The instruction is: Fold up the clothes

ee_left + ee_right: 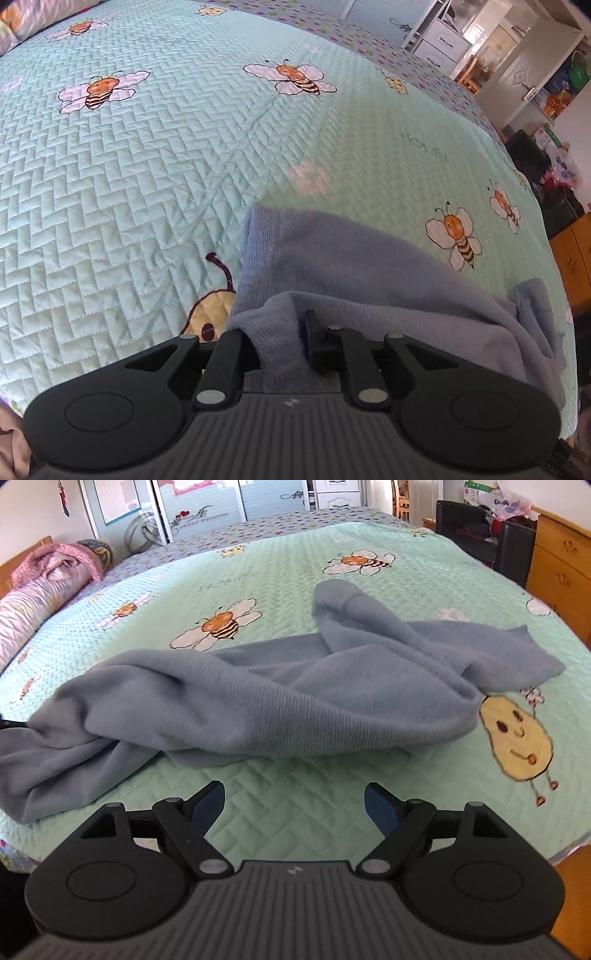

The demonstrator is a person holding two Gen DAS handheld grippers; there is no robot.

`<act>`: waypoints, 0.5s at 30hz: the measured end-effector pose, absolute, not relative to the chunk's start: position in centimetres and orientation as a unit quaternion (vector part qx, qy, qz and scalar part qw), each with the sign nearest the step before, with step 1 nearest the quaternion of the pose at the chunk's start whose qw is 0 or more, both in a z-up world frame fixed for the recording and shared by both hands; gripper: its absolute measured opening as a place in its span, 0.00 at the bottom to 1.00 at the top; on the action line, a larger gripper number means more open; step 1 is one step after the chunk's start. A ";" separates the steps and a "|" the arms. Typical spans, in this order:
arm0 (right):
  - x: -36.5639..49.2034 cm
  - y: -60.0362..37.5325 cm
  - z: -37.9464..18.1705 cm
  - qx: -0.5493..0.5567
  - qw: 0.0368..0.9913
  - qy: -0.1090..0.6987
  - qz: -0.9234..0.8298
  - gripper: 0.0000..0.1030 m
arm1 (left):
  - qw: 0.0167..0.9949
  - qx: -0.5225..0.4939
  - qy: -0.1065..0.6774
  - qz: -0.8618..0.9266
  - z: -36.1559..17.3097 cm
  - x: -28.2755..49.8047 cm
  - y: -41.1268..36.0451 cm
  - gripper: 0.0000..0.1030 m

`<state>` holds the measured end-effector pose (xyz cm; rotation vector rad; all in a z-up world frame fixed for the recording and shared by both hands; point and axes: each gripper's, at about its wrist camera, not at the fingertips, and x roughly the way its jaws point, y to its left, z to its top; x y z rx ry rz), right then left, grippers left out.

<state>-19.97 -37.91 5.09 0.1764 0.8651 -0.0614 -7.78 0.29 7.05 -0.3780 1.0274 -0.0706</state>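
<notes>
Left gripper (282,345) nipping a fold of blue garment (258,701); right gripper (294,806) spread wide, empty, just short of it; garment crumpled across green bee-print bedspread (295,554), wooden dresser (557,557) beyond.

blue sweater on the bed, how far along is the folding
Barely started. Nothing looks folded: the blue sweater lies bunched and twisted on the bee-print quilt, one sleeve trailing away. In hand: the left claw has a fold of the fabric between its fingers. The right claw hangs open over bare quilt. Left: spread it flat, then fold it.
</notes>
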 end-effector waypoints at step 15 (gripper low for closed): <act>-18.5 -37.6 5.0 0.056 0.892 0.445 -0.050 0.82 | 0.830 -0.277 0.473 -0.104 8.9 -9.6 2.0 0.40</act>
